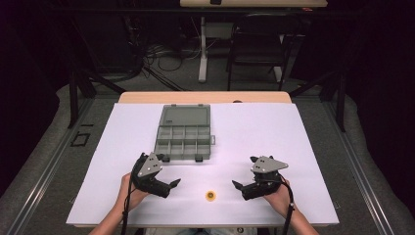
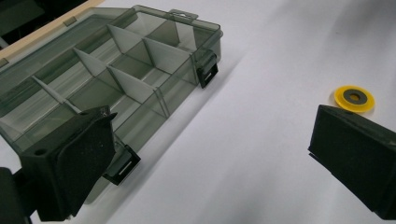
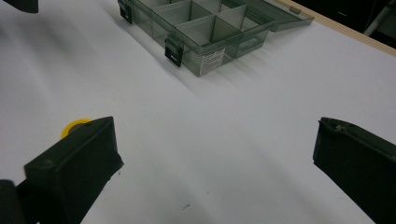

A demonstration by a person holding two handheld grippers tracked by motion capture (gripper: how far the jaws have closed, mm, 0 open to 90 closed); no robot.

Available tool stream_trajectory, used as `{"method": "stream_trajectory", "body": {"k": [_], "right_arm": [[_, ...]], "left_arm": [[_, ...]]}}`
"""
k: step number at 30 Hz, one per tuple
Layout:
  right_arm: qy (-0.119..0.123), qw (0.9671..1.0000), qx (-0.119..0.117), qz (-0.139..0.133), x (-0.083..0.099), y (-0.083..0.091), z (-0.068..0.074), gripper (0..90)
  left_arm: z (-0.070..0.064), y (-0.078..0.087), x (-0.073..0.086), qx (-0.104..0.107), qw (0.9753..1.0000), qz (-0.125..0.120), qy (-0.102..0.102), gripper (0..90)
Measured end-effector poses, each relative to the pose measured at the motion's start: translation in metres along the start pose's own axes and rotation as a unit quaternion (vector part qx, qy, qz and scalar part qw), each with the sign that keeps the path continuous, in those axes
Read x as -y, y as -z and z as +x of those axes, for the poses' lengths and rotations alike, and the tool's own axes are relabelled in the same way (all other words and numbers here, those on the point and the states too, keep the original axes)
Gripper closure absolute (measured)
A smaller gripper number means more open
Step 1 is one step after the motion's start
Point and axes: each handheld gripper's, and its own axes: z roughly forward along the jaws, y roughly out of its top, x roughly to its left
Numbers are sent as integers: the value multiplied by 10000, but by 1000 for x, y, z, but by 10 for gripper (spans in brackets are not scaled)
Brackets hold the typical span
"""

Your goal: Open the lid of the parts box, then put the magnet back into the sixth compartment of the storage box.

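Both grippers spread wide and empty, yellow disc between them.

We hold the left gripper (image 1: 172, 185) at 7 o'clock on the white table (image 1: 303, 147), jaws wide apart, gripping nothing. At 12 o'clock from it stands the compartment box (image 1: 184, 137), lid open, its latches toward us. The yellow disc (image 1: 211, 196), with a dark centre, lies flat at 6 o'clock on the table, between the two grippers and touching neither. We hold the right gripper (image 1: 237, 186) at 5 o'clock, jaws equally wide, empty.
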Motion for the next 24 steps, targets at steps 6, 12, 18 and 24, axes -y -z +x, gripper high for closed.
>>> {"method": "stream_trajectory", "body": {"k": [6, 12, 18, 24], "right_arm": [[86, 9998, 100, -136, -1, 3, -1, 0], [85, 9998, 94, -130, 0, 2, -5, 0], [86, 9999, 91, -116, 0, 0, -5, 0], [212, 9997, 42, -141, -1, 1, -3, 0]], "left_arm": [[-1, -4, 0, 72, 9999, 90, -43, 3], [-5, -3, -2, 124, 9998, 119, -70, 3], [-11, -7, -5, 166, 9996, 191, -115, 3], [-18, -12, -9, 245, 9994, 217, -148, 3]]}}
